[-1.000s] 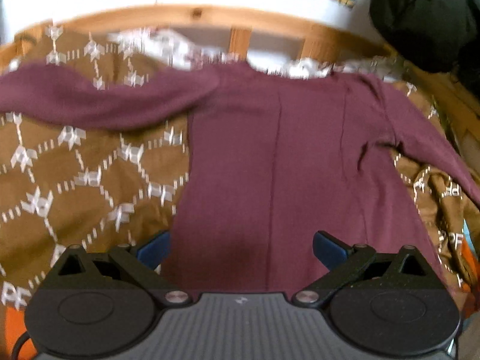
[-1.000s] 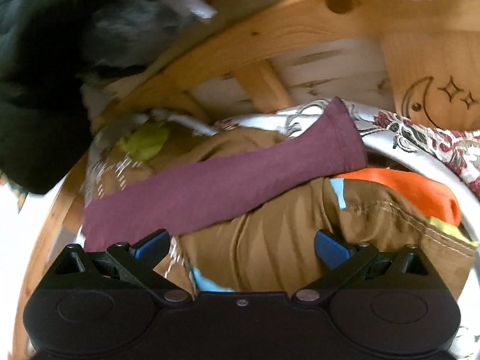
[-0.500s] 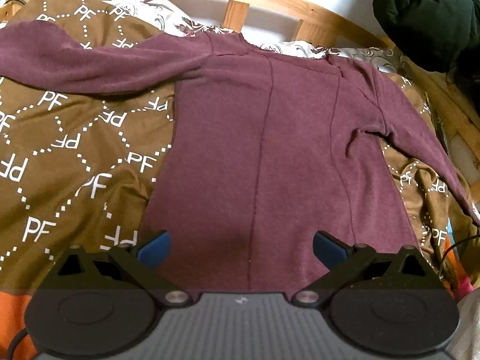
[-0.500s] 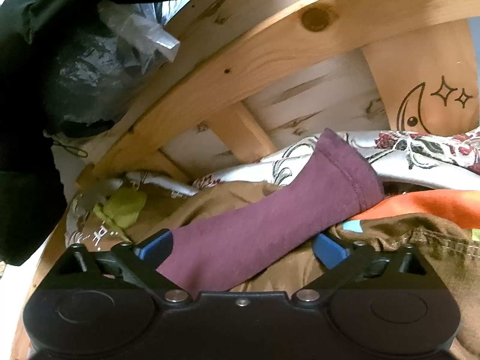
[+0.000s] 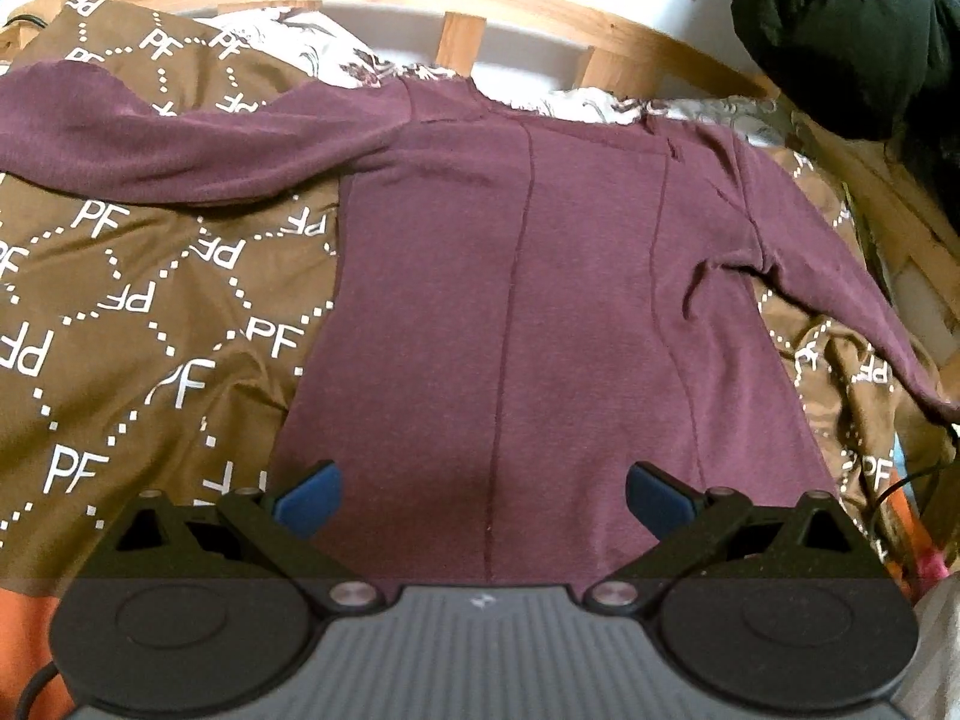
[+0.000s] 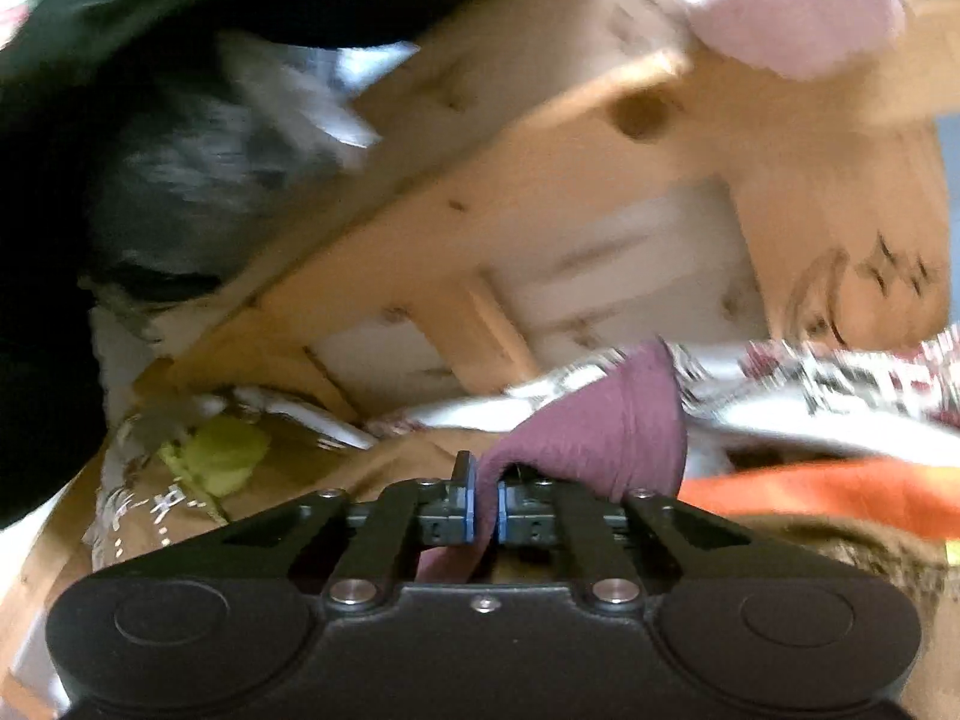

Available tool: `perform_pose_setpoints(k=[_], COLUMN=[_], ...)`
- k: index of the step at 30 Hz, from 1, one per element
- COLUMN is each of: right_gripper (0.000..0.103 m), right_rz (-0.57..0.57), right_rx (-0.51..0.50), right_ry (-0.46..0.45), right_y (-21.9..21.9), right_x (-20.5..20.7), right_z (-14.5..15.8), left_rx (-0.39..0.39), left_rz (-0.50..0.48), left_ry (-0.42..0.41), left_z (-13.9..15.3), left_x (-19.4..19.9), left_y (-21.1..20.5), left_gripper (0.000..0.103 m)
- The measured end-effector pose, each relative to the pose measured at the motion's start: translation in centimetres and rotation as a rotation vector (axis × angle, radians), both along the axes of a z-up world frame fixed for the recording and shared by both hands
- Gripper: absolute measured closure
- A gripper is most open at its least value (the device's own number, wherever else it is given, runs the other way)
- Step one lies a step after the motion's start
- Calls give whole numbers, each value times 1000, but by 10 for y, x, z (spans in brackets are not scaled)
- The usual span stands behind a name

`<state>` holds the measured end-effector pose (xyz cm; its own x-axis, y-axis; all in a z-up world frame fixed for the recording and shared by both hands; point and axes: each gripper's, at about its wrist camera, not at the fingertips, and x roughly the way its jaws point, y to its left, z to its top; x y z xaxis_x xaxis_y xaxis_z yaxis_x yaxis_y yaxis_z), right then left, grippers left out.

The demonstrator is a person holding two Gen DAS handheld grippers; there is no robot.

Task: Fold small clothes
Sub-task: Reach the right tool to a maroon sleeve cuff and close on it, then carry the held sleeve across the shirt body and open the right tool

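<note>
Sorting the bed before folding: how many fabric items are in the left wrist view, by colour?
Maroon: 1, the long-sleeved top
Brown: 1, the PF-print cover
White floral: 1, the sheet
Black: 1, the bundle
Total: 4

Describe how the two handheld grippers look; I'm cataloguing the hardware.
Left gripper: black linkage arms with silver pivot screws, blue finger pads, ribbed grey centre plate with a small white logo, round black side discs, a black cable at its lower left corner. Right gripper: same build, all-black body.
</note>
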<state>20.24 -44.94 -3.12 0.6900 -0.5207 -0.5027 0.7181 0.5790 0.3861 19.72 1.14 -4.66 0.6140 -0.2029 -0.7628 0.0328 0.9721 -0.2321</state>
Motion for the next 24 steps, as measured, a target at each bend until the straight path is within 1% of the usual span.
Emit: perform_pose_setpoints(k=[2,5,9,11,14,18,22,24], right_gripper=[97,97,98,98,98,98,98,98], right_rz=[59,187,429,562,773,1056,1275,1360], right_rx=[-91,-276,-548,-661,-810,-955,-1055,-1089], right_ry=[-8,-21,-53,-67,-86,-79,-54,-46], right_y=[14,46,106,137,184,242,280,294], right_x=[4,12,20,19,14,-2,-20,-29], right_z=[8,21,30,32,25,9,-10,-16], left_rx=[-3,3,-10,-20,-29,-48,-66,-75], left_rz=[4,17,35,46,67,95,126,137], left_ry=[-17,-39,-51,-55,-69,-86,-86,-80], left_z=[4,8,12,13,15,17,16,15], left_x=[-3,-6,-7,-7,-8,-8,-7,-6], left_y=[0,1,4,7,11,17,24,26], left_gripper=[0,0,1,1,1,1,1,1])
